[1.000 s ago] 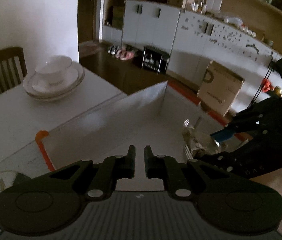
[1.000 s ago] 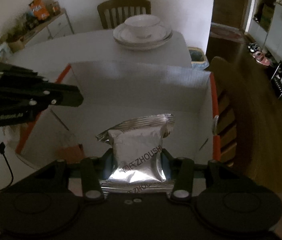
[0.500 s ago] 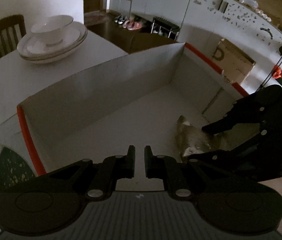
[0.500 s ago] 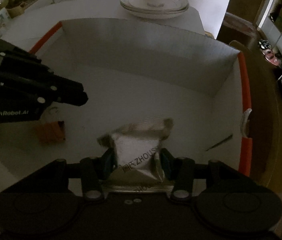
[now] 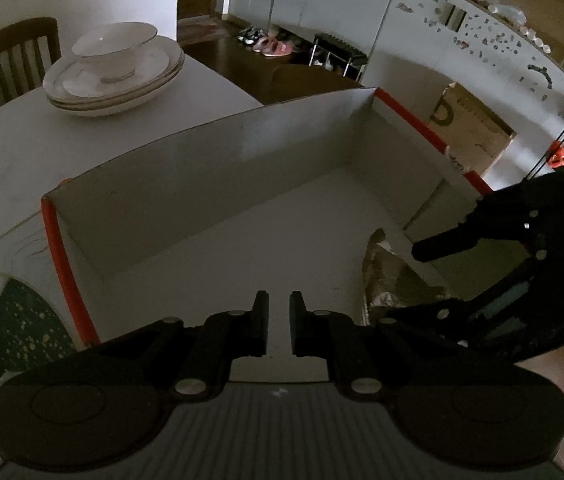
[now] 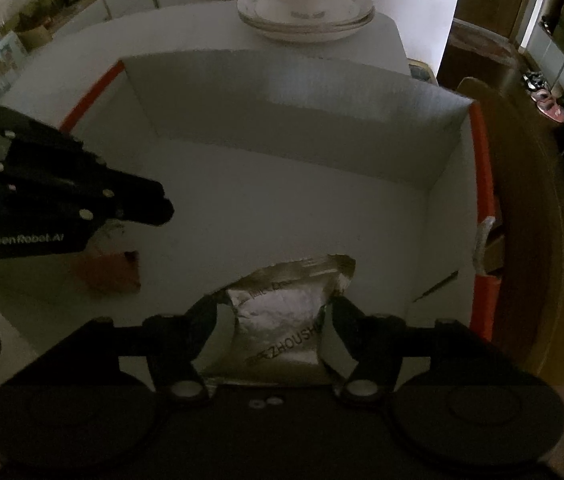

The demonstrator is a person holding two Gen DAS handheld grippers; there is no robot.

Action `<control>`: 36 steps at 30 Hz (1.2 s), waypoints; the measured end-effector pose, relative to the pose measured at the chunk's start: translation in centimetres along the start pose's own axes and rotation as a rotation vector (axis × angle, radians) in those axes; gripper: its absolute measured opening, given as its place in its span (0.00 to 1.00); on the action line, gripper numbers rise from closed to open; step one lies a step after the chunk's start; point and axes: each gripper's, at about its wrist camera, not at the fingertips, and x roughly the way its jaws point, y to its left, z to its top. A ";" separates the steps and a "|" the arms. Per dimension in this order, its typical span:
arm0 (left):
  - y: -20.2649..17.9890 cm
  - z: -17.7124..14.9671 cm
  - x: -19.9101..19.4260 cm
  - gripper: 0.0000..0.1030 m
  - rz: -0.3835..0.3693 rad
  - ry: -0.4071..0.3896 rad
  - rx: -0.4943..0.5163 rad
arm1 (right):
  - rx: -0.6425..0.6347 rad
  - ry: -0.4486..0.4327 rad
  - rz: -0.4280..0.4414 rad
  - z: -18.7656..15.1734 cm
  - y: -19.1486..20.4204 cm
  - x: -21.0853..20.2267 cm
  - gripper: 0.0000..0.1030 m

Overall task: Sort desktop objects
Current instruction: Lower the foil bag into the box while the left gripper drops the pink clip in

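- The silver foil packet point(image 6: 282, 320) lies on the floor of the white box point(image 6: 290, 92), at its near right side — it is in the box, so this item looks as good as sorted.
- The right gripper point(image 6: 274, 308) has just been opening: its jaws now stand apart on either side of the packet, with a gap showing on the left side, so the grip looks released though the packet is between them.
- The left gripper point(image 5: 279, 312) hangs over the near left part of the box with its jaws nearly together and nothing between them — it carries no object.
- A small orange-red item point(image 6: 108, 274) also rests on the box floor, near left, under the left gripper; what it is I cannot tell in the dim light.
- Left to do, by my judgement: lift the right gripper clear and fetch whatever remains on the table point(image 5: 22, 148). No loose items for sorting show there, only a stack of plates with a bowl point(image 6: 306, 0) at the far end.
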 end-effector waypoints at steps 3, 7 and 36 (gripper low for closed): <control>-0.3 -0.2 -0.5 0.09 0.000 -0.010 0.012 | 0.011 -0.024 0.016 0.0 0.1 -0.8 0.68; -0.4 -0.4 -1.0 0.10 0.002 -0.022 0.016 | 0.016 -0.057 0.005 -0.1 0.1 -1.8 0.68; 0.7 -3.0 -6.8 0.69 0.016 -0.160 -0.023 | 0.021 -0.201 0.014 -1.2 3.0 -6.0 0.91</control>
